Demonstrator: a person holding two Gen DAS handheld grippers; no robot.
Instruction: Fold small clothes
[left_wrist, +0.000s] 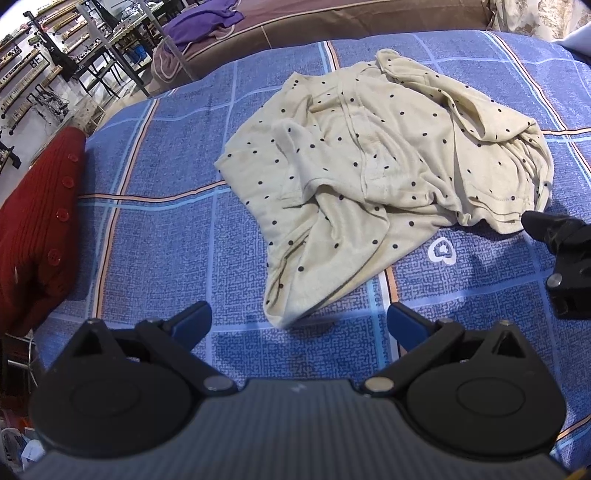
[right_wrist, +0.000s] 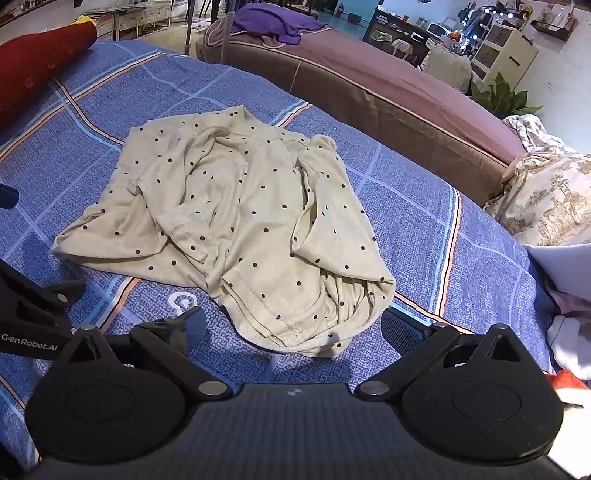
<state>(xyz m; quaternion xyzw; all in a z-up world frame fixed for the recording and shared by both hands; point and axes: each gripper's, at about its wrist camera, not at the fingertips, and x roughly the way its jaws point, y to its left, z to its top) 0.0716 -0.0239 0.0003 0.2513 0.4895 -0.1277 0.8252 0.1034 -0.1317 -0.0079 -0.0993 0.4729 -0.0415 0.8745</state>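
Note:
A small cream garment with black dots lies crumpled on the blue checked bedspread; it also shows in the right wrist view. My left gripper is open and empty, its blue fingertips on either side of the garment's near left corner, just short of it. My right gripper is open and empty, its jaws straddling the garment's near hem. The right gripper also shows at the right edge of the left wrist view.
A red knitted garment with buttons lies at the bed's left edge. A brown bed with a purple cloth stands behind. Patterned pillows and white cloths lie at the right. The blue bedspread surrounds the garment.

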